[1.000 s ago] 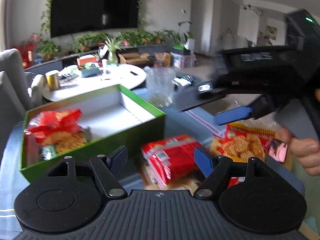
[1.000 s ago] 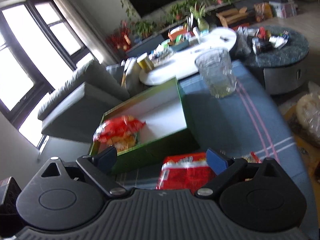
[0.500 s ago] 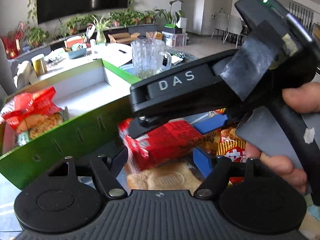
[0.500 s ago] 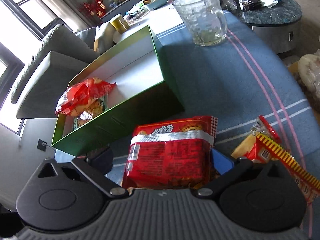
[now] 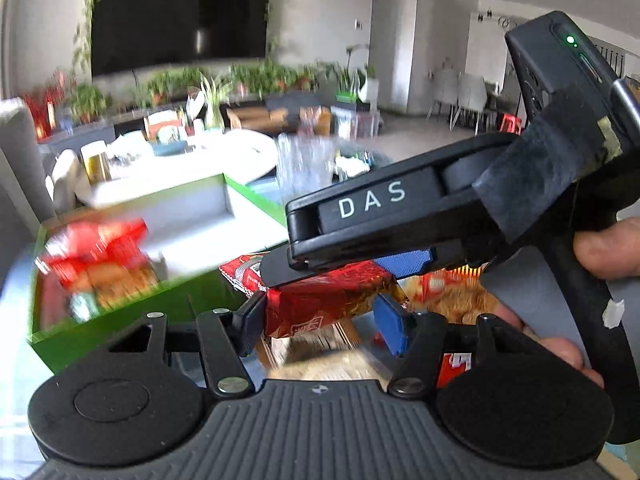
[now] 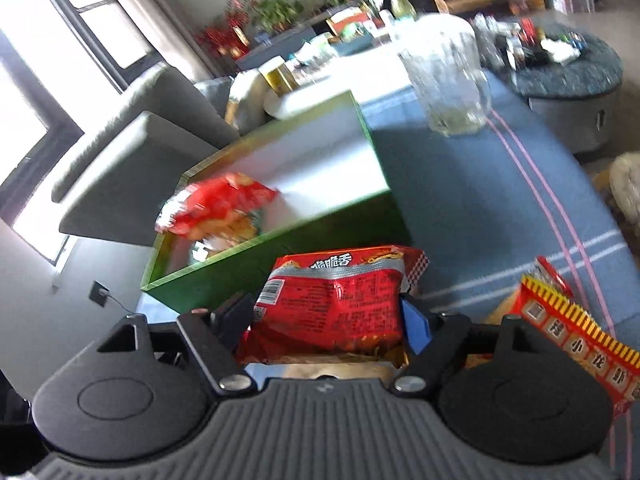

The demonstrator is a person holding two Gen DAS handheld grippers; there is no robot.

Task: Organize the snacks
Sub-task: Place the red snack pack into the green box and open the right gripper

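A red snack packet (image 5: pixel 320 304) (image 6: pixel 332 300) is crumpled between both grippers, just in front of the green box (image 5: pixel 120 320) (image 6: pixel 280 256). My left gripper (image 5: pixel 320 324) has its jaws closing, with the pads touching the packet's near end. My right gripper (image 6: pixel 326 322) also has its jaws closing, and its pads press the packet's sides. In the left wrist view the right gripper (image 5: pixel 340 270) reaches in from the right above the packet, held by a person's hand (image 5: pixel 608 248). The box has a white floor and holds a red-orange snack bag (image 5: pixel 96 264) (image 6: pixel 220 208).
A yellow-striped red packet (image 6: pixel 572 340) and an orange snack bag (image 5: pixel 452 292) lie to the right on the blue tablecloth (image 6: pixel 480 200). A beige packet (image 5: pixel 332 356) lies under the held one. A glass mug (image 6: pixel 448 80) stands beyond the box. A grey sofa is on the left.
Both pairs of jaws have closed in from wide apart onto the red packet, which now looks crumpled. The right gripper came in from the right and sits over it.
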